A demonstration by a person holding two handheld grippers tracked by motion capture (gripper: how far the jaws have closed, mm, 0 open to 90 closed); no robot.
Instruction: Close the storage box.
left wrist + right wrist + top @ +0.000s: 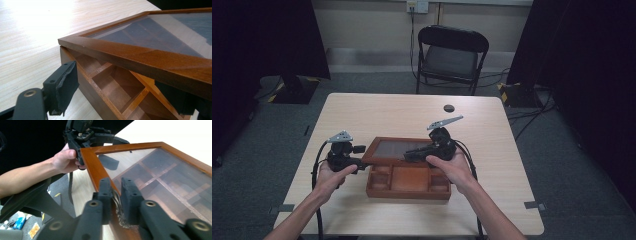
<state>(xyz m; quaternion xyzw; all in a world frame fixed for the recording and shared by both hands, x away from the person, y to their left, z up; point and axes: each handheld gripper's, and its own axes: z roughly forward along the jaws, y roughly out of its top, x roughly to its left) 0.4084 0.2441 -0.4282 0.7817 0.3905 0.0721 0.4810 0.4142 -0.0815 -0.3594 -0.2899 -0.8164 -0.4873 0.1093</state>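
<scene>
High view: both forearms rise from bottom; left gripper (353,161) spread around box (408,182) corner; right gripper (412,153) apparently pinches lid (393,149) clasp; box long axis left-right.

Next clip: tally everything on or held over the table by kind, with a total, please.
Wooden box with glass lid: 1
Small dark disc: 1
Handheld tools: 2, left tool, right tool
Total: 4

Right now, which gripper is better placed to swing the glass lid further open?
Right. The right gripper is pinched on the metal clasp at the glass lid front edge; the left gripper sits open around the lid's corner, probably just steadying.
</scene>
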